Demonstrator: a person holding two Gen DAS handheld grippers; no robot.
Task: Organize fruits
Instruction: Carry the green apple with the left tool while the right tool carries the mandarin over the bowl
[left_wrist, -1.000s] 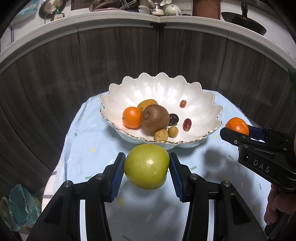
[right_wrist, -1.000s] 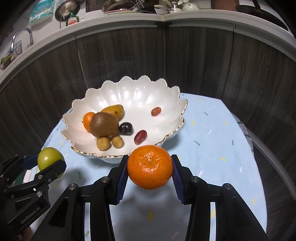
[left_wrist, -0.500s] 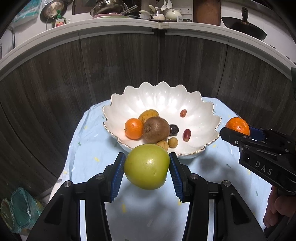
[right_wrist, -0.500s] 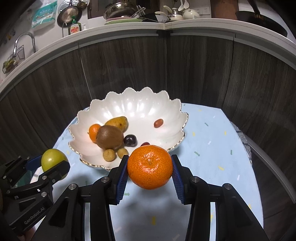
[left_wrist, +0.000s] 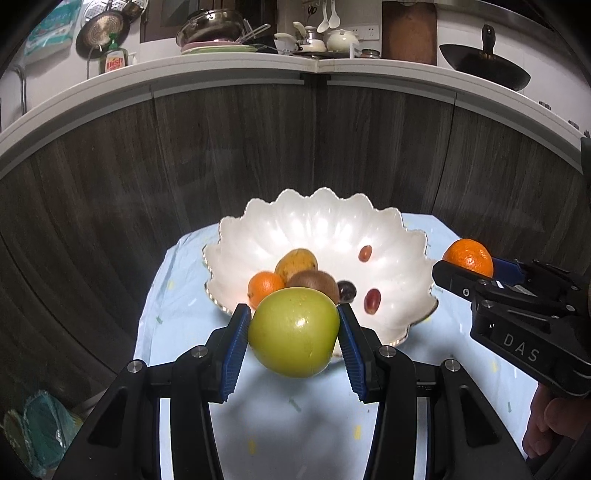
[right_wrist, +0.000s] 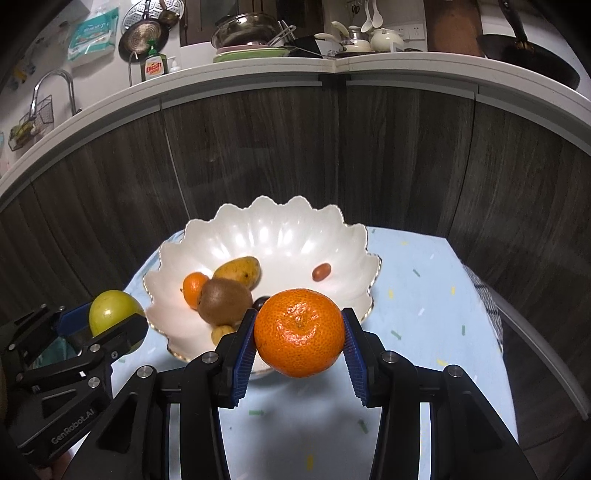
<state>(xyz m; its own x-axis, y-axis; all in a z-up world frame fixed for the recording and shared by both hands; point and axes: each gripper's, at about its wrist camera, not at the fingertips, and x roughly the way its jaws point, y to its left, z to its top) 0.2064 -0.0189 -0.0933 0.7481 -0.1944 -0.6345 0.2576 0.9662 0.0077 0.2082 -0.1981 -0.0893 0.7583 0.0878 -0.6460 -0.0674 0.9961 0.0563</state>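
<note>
two grippers are in play, each clamped on one fruit. the left gripper (left_wrist: 293, 334) holds a green apple (left_wrist: 294, 332) between its blue pads, and the right gripper (right_wrist: 299, 334) holds a large mandarin (right_wrist: 299, 333) the same way; both fruits hang above the pale blue tablecloth (left_wrist: 295, 424), just short of the near rim of the one white scalloped bowl (left_wrist: 321, 221).

in the left wrist view the bowl sits at twelve o'clock from the apple, and the right gripper with its mandarin (left_wrist: 468, 257) shows at three o'clock, outside the bowl's rim. a hand (left_wrist: 550, 424) grips its handle at four o'clock.

inside the bowl, counted from the right wrist view: one small mandarin (right_wrist: 194, 288), one yellow mango (right_wrist: 238, 272), one kiwi (right_wrist: 224, 301), one dark grape (right_wrist: 261, 302) half hidden behind the held mandarin, one red grape (right_wrist: 321, 272) alone at one o'clock of the kiwi, and one small tan round fruit (right_wrist: 221, 332) at the near edge. the left wrist view adds a second red grape (left_wrist: 372, 301). that makes two red grapes and two mandarins overall.
</note>
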